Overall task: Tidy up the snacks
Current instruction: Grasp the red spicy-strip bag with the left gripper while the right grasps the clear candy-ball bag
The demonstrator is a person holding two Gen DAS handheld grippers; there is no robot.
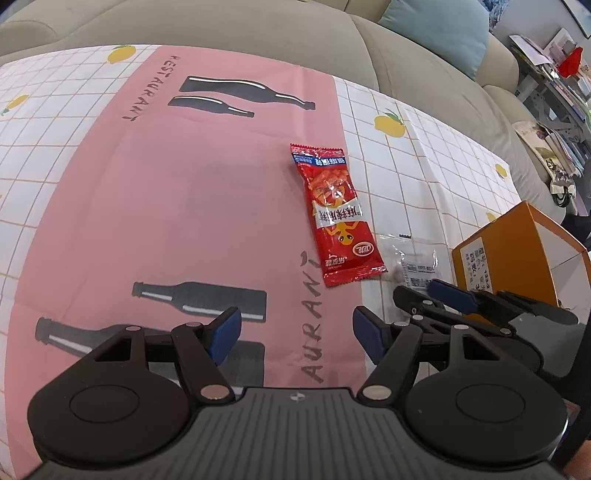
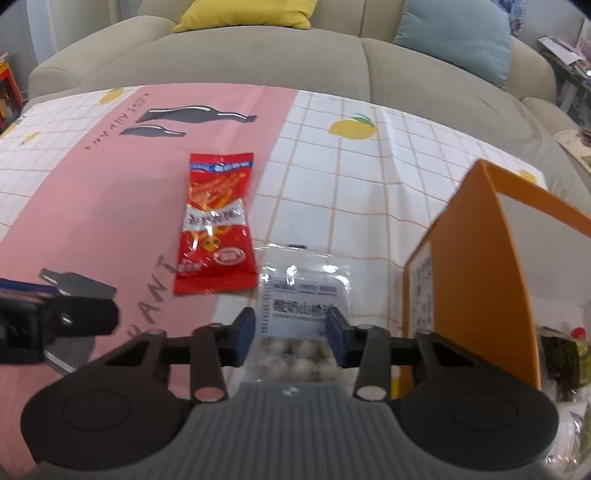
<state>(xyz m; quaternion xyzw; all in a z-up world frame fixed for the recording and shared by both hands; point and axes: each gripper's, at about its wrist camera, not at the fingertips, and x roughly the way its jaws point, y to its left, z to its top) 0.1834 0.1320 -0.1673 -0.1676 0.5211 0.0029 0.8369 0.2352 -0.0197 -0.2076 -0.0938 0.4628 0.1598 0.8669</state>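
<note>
A red snack packet (image 1: 337,215) lies flat on the pink part of the tablecloth; it also shows in the right wrist view (image 2: 216,229). A clear bag of white balls (image 2: 301,317) lies just right of it, between my right gripper's (image 2: 290,338) blue pads (image 2: 244,334), which touch its sides. The bag shows in the left wrist view (image 1: 413,264) too, with the right gripper (image 1: 448,295) over it. My left gripper (image 1: 295,334) is open and empty above the pink cloth, short of the red packet. An orange box (image 2: 476,273) stands open on the right.
A beige sofa (image 2: 258,55) with a yellow cushion (image 2: 247,14) and a blue cushion (image 2: 454,40) runs behind the table. The orange box (image 1: 506,251) holds several wrapped snacks (image 2: 565,362). Shelves with papers (image 1: 554,85) stand at far right.
</note>
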